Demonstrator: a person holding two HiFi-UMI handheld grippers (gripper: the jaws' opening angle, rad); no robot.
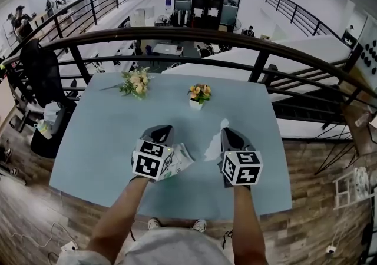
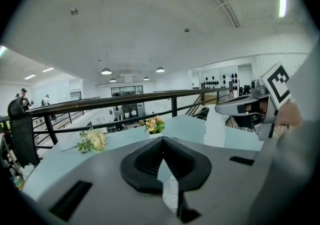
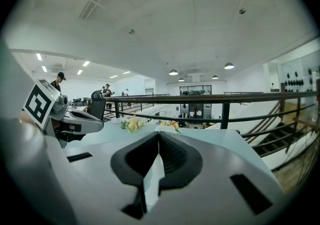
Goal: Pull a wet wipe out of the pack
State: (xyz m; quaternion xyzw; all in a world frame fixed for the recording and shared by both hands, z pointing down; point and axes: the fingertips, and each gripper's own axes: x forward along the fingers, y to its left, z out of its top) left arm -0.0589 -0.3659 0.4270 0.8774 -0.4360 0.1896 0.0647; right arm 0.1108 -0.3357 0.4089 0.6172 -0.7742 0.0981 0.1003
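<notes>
Loose flower bunch (image 1: 136, 81) lies far left on the pale blue counter (image 1: 106, 140). A small flower pot (image 1: 199, 95) stands mid-back, well apart from the work. Black railing (image 1: 177, 37) runs behind.

Left gripper (image 1: 163, 133) is clenched on the wipe pack (image 1: 178, 161). Its own view shows the jaws together with a pale strip of the pack pinched between them. The pack sits near the counter's front edge, just right of that gripper; whether it rests on the counter or hangs above it I can't tell.

Wet wipe (image 1: 215, 142) is between the two grippers, strung up diagonally toward the right one. Its low end is near the pack, but I can't tell if it has fully cleared the opening.

Right gripper (image 1: 230, 134) is clamped on the wipe's upper end (white sheet between closed jaws in the right gripper view).

Handling, as a judgement:
- The wipe is thin, limp and damp. It will likely cling and stretch, and may drag the next sheet along.
- A grip near a corner or edge, as here, looks right.
- The pack is soft, light and crinkly, so it likely needs holding by its edge away from the opening, or it will lift with the pull.
</notes>
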